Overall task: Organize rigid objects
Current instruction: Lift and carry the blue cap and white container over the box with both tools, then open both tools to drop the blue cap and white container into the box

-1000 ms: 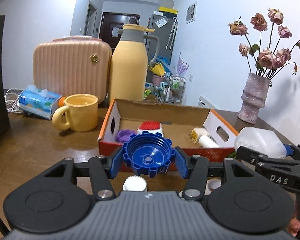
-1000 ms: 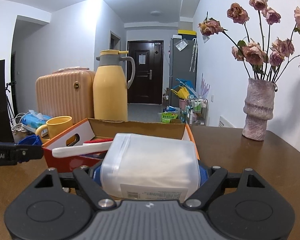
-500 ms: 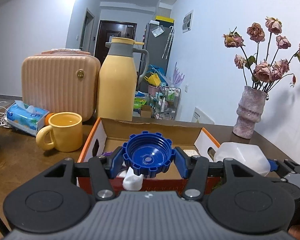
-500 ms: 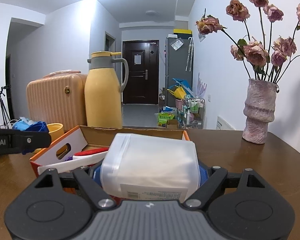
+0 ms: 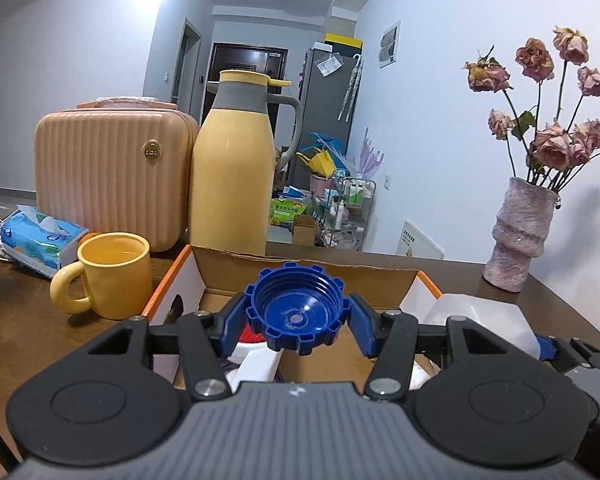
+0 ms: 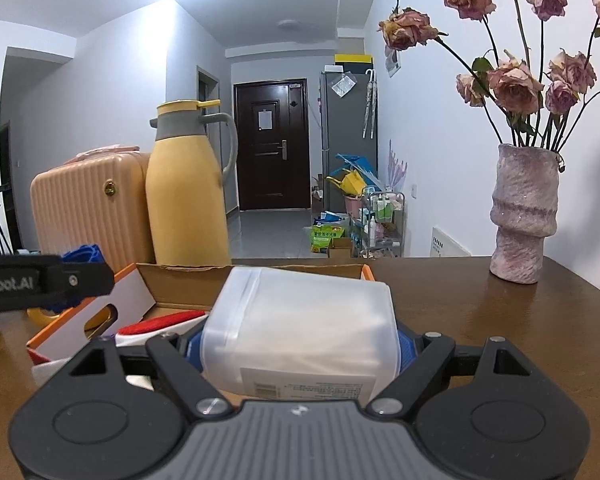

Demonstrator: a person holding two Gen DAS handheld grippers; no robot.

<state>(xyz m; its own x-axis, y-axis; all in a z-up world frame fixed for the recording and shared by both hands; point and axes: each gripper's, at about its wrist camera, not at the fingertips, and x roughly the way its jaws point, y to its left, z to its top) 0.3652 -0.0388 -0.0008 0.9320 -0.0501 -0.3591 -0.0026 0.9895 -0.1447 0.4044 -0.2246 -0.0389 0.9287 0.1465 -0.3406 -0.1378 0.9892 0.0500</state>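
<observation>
The cardboard box point(image 5: 220, 268) already held several things, among them a red-and-white item point(image 6: 160, 322) near its front wall, so the sorting looked well under way but unfinished. The left gripper point(image 5: 298, 312) was clamped on a blue ridged cap point(image 5: 296, 308) held over the box's front part, and the right gripper point(image 6: 298, 344) was clamped on a translucent plastic container point(image 6: 300, 320) at the box's right side. Judging by this, both pieces were yet to be set down inside the box.

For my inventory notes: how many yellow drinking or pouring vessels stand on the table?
2: the yellow mug left of the cardboard box, and the tall yellow thermos jug behind the box. Others may be hidden.
</observation>
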